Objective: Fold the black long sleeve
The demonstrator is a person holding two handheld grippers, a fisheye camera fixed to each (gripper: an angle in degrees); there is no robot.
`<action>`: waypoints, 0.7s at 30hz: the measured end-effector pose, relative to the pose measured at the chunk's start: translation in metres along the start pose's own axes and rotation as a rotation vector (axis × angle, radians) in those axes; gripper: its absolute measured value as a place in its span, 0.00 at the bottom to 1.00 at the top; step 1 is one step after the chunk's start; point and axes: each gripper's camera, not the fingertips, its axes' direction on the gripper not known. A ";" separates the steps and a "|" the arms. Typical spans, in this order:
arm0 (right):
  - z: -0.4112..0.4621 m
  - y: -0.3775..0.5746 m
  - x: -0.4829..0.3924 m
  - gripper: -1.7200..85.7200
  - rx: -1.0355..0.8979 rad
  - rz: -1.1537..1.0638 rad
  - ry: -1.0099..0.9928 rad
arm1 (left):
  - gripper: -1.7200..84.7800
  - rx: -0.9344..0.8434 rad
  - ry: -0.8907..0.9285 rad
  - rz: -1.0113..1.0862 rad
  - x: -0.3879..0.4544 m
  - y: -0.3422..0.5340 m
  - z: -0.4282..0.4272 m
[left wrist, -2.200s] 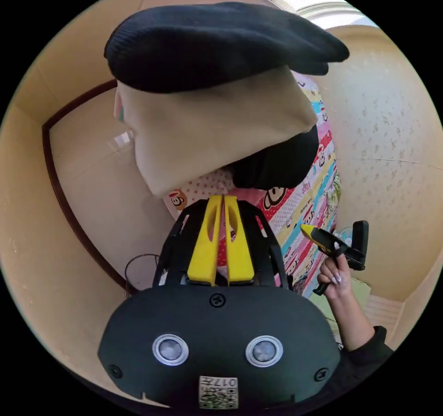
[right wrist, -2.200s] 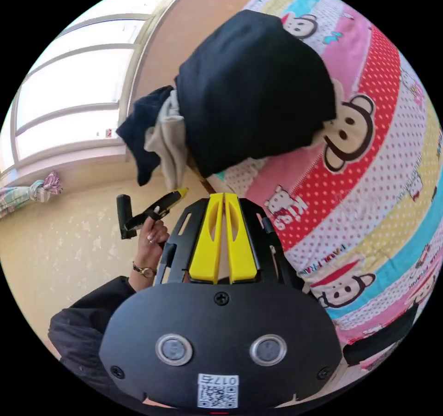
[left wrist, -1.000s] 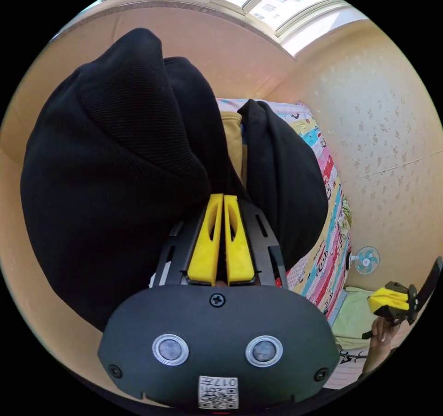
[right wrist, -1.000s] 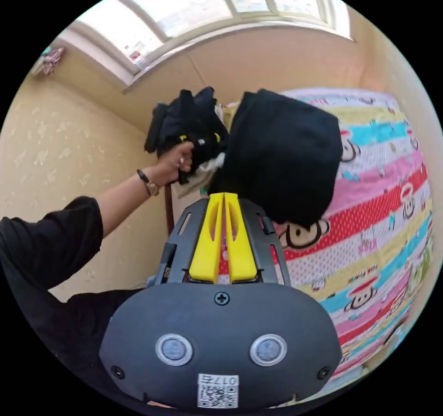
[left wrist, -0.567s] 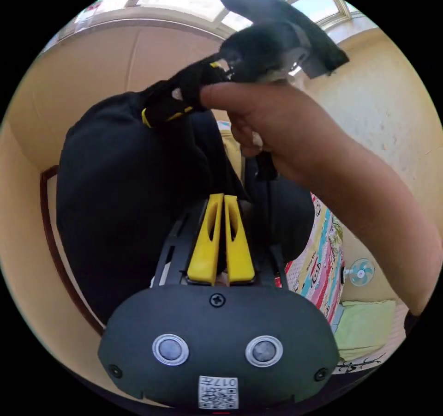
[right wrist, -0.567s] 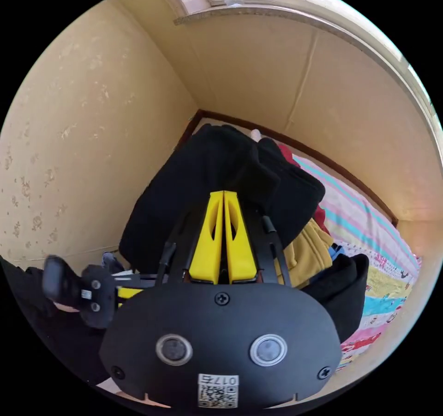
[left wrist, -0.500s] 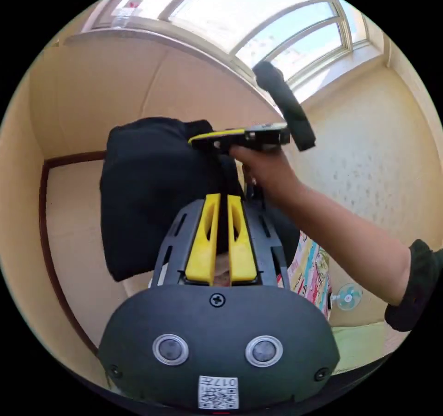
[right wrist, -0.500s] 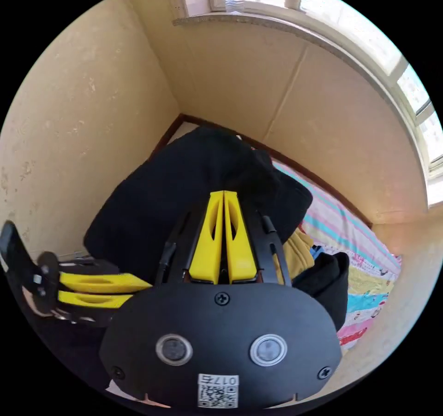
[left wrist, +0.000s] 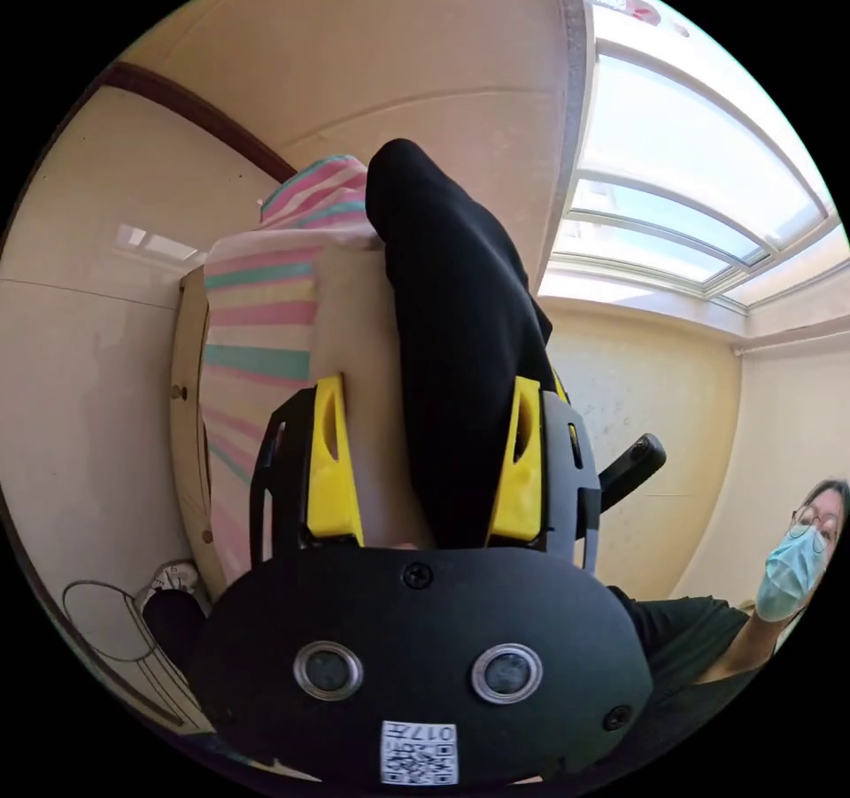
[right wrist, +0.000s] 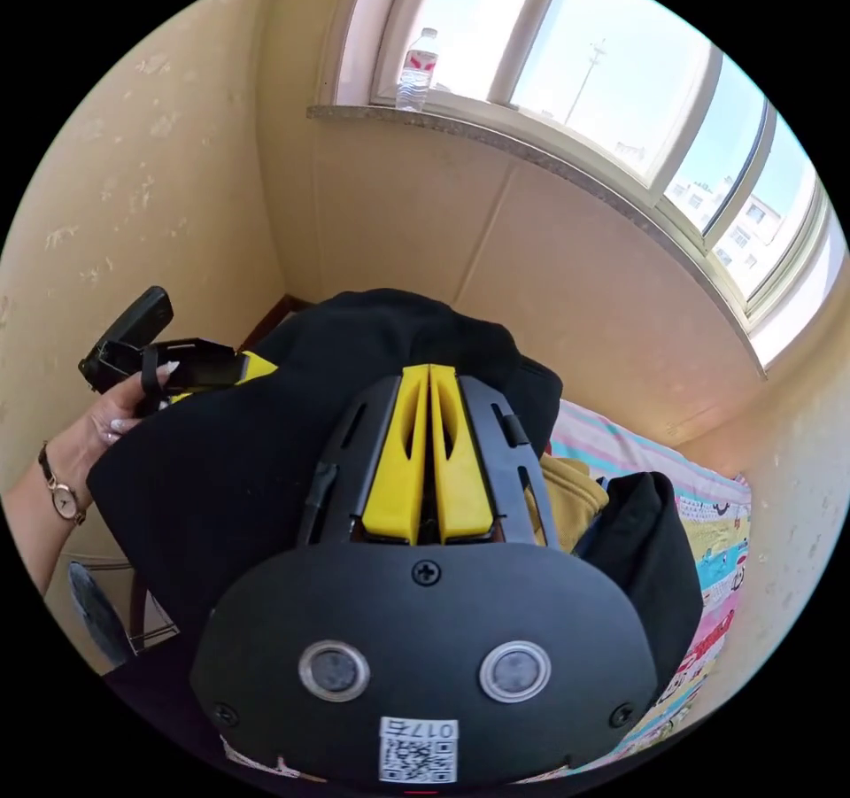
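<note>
Garment [right wrist: 266, 470] around the right gripper [right wrist: 429, 444]: plain black. Jaws of both grippers yellow, housings black. Mustard-yellow cloth [right wrist: 567, 492] just right of the right gripper's jaws. Bedsheet [left wrist: 257, 320] beyond the left gripper [left wrist: 425, 461]: pink, teal, yellow and white stripes. Walls [right wrist: 168, 178] pale beige with faint flecks.

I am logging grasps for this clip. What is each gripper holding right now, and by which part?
The right gripper is shut on the black garment at a bunched fold. The left gripper is open, holding nothing.
</note>
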 end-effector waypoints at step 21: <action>-0.039 -0.015 0.076 0.16 -0.445 0.298 0.073 | 0.26 -0.045 -0.207 0.280 0.055 -0.017 0.070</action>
